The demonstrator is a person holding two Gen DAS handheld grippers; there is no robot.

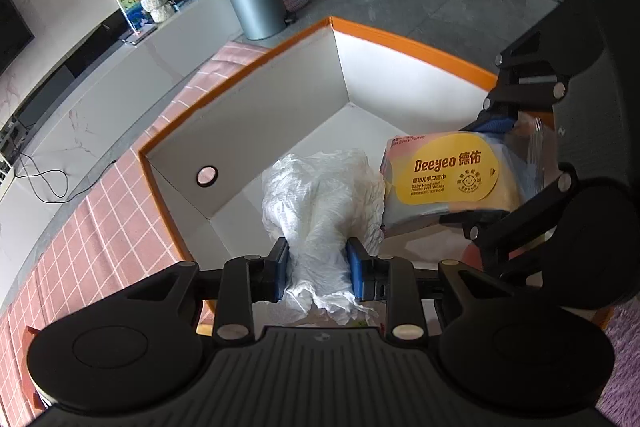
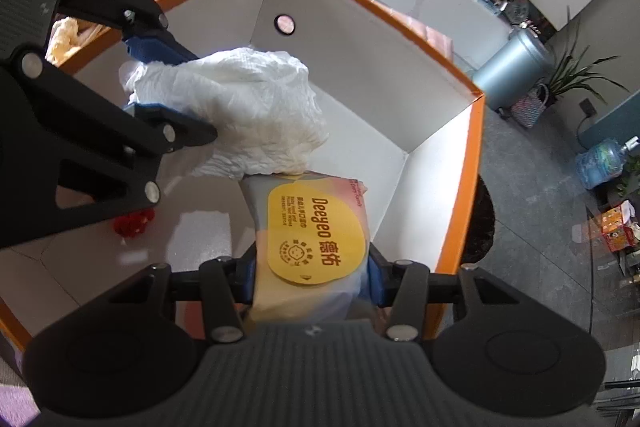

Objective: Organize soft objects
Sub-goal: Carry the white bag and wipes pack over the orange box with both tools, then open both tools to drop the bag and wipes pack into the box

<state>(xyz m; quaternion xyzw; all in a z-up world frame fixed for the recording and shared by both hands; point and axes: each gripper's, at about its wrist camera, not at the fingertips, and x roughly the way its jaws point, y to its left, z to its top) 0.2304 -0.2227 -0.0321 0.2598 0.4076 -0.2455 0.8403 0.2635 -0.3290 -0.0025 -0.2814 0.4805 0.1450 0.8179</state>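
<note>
At the bottom centre of the left wrist view, our left tongs (image 1: 316, 273) are narrow and pinch a crumpled white soft cloth (image 1: 320, 195). At the bottom centre of the right wrist view, our right tongs (image 2: 312, 277) stand about half wide and clamp a wet wipes pack (image 2: 316, 231) with a yellow label.

Both things hang over the white inside of the orange-rimmed box (image 1: 248, 95). In both views the cloth touches the far end of the pack. We cannot tell if either one already rests on the box floor. A small red thing (image 2: 134, 223) lies lower left in the right view.

We judge that the step in hand is placing both soft things into the box. The next move calls for lowering them to the floor side by side, then opening the tongs. Beyond the box, a pink checked cover lies on the tabletop (image 1: 100, 203).
</note>
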